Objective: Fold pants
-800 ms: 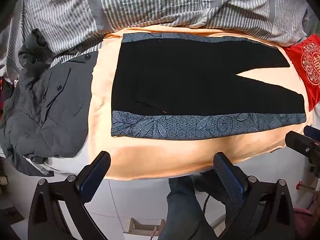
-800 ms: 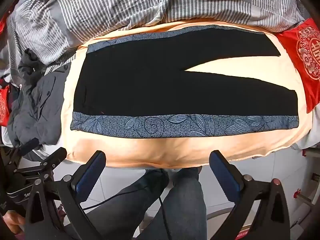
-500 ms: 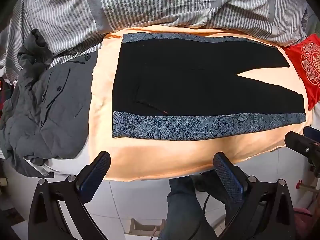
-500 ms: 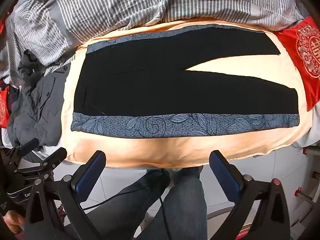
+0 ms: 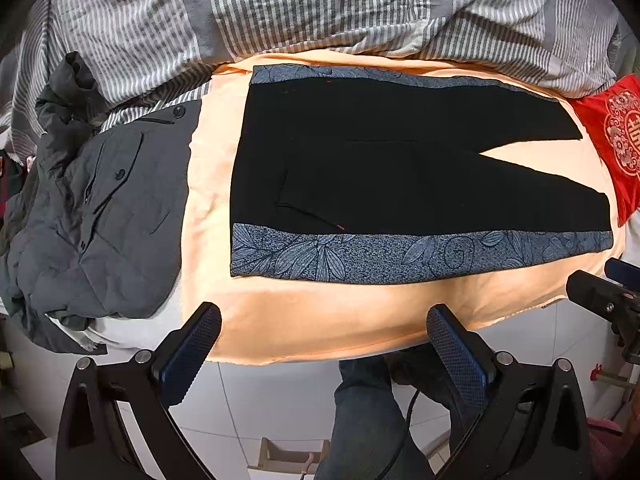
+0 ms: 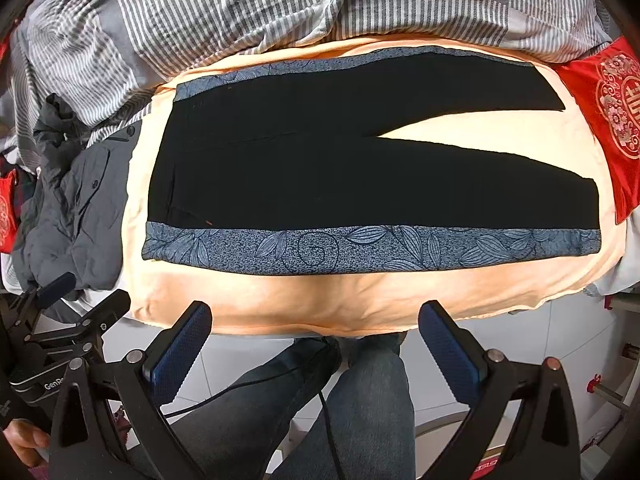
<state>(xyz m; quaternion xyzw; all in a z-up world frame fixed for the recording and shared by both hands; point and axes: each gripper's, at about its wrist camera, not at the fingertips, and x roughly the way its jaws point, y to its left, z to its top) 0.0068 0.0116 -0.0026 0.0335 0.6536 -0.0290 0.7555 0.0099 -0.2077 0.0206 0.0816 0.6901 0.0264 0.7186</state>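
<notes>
The left gripper [image 5: 322, 338] has its fingers [image 5: 192, 350] spread wide apart with nothing between them, and the right gripper [image 6: 316, 340] likewise hangs with its fingers [image 6: 450, 350] fully apart and empty. Both point down over the near edge of the bed; below and between the fingers of each are white floor tiles [image 5: 280, 404] and the person's legs in dark jeans [image 6: 360, 404].

Just beyond the fingertips lies a peach sheet [image 5: 320, 316], and on it, well clear of both pairs of fingers, the pants [image 5: 400, 184] lie flat: black, with a blue leaf-patterned band along the near side seam and another along the far one. The waist lies beyond the left fingers' outer side, and the two legs run away past the right fingers, parted in a narrow V with the peach sheet showing between them.

Farther out, a grey jacket [image 5: 112, 216] is heaped beside the waist end, a striped duvet [image 5: 320, 4] is bunched behind the pants, and a red embroidered cushion [image 6: 612, 120] sits just past the leg ends.

As I judge it, folding has not begun: the garment is only spread and smoothed. Everything is left, probably starting with laying one leg over the other, then doubling the length.
</notes>
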